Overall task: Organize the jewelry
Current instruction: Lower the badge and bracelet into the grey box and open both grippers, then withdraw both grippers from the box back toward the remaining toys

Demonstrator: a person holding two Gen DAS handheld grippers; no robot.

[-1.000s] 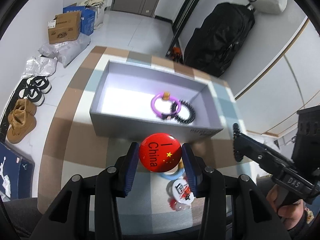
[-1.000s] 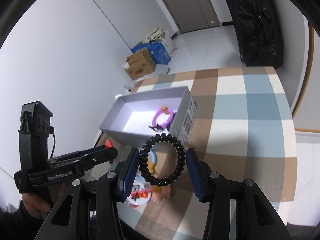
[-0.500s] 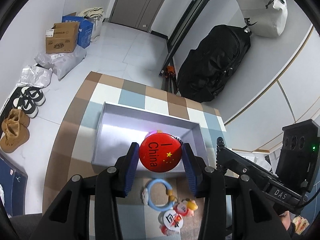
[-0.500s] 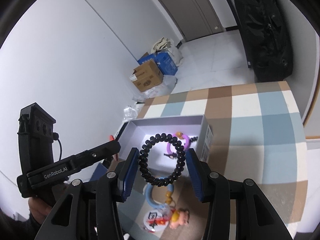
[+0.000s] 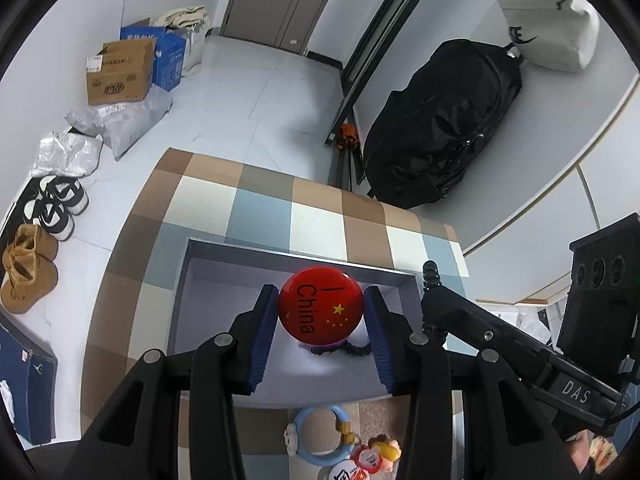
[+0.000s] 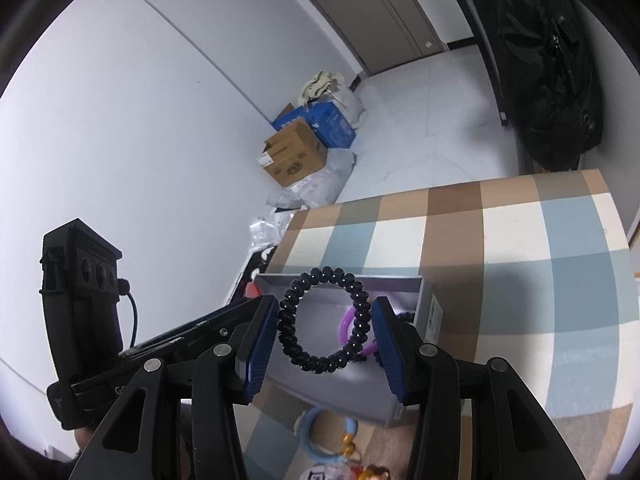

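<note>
Between the left gripper's [image 5: 321, 318] jaws a red badge [image 5: 321, 305] reading "I China" is clamped; a black bead bracelet [image 6: 325, 320] is pinched in the right gripper [image 6: 325, 330]. Both are held above a grey box [image 5: 208, 248], where a purple ring [image 6: 347, 322] is seen at 6 o'clock beside black beads [image 5: 354, 349].

Two grippers are showing, the left gripper [image 5: 322, 330] and the right gripper [image 6: 325, 330], each with two blue fingers [image 5: 262, 338]. One red badge [image 5: 321, 305] and one black bead bracelet [image 6: 324, 318] are being held. One grey box [image 5: 182, 300] is standing on the table [image 5: 264, 208]; inside it one purple ring [image 6: 347, 322] and one more black bracelet [image 5: 354, 349] are lying. One blue ring [image 5: 316, 436] is lying before the box. On the floor two cartons [image 5: 120, 72] and two pairs of shoes [image 5: 28, 264] are sitting.
</note>
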